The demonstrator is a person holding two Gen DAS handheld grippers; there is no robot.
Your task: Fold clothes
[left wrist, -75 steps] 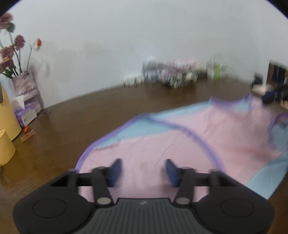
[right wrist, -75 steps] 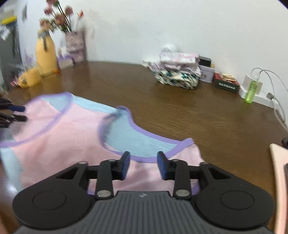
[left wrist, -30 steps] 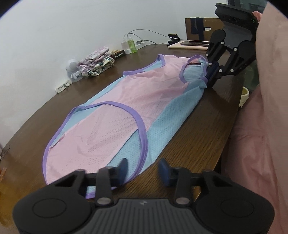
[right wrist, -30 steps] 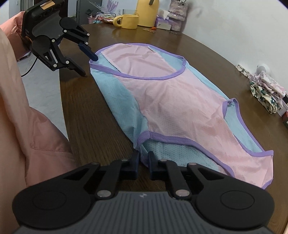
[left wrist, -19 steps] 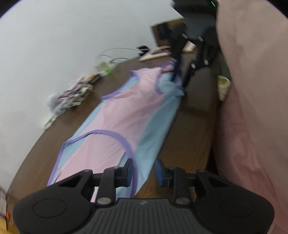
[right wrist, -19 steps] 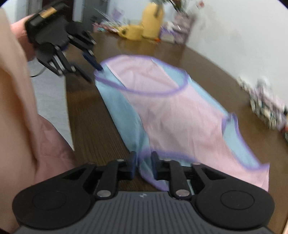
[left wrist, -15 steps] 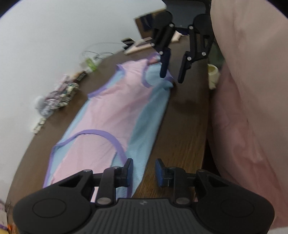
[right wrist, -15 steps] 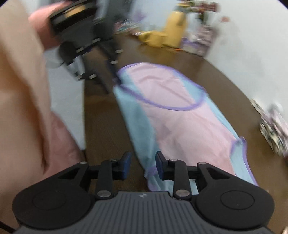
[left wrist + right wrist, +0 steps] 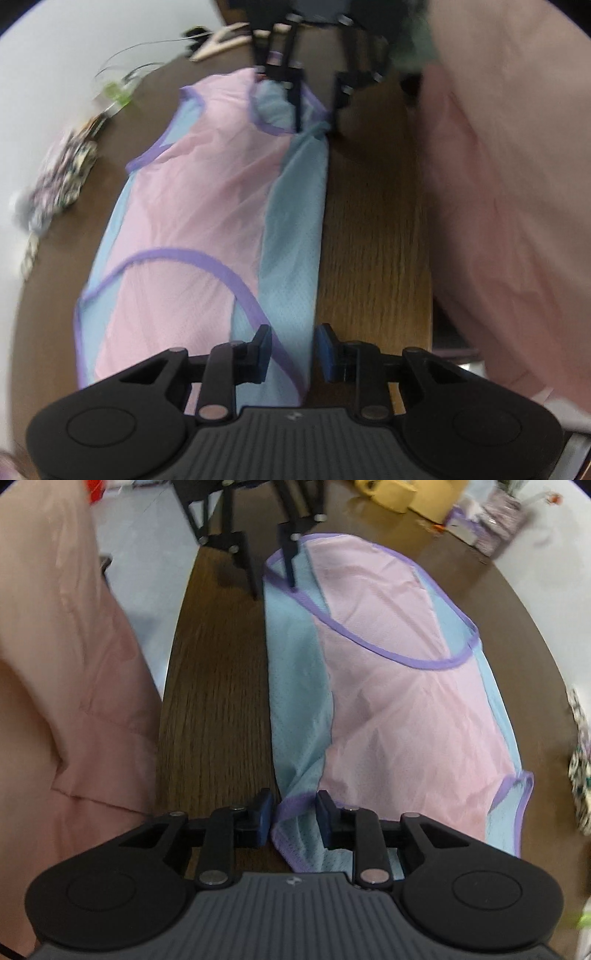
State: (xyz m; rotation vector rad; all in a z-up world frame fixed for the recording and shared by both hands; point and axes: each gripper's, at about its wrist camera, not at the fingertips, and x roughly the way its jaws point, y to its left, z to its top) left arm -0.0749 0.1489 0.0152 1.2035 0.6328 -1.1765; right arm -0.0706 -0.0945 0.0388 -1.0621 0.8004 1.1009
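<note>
We see the garment (image 9: 207,206) lying flat on the tabletop (image 9: 369,236), stretched lengthwise between the two tools. In the left wrist view, the left tool (image 9: 291,349) sits at 6 o'clock over the near hem, the right tool (image 9: 317,99) at 12 o'clock at the far end. A heap of cloth (image 9: 62,173) lies at 9 o'clock, well apart from the garment.

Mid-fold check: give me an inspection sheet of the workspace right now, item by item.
Surface: dark brown wooden table, bare along the near edge.
Job's things: pink and light-blue mesh vest with purple trim, lying flat.
Clutter: floral fabric bundle; yellow jug.
Grippers: left tongs and right tongs open, each straddling the vest's near edge.
Cables: white cables, blurred.
Surroundings: white wall; operator's pink clothing.
</note>
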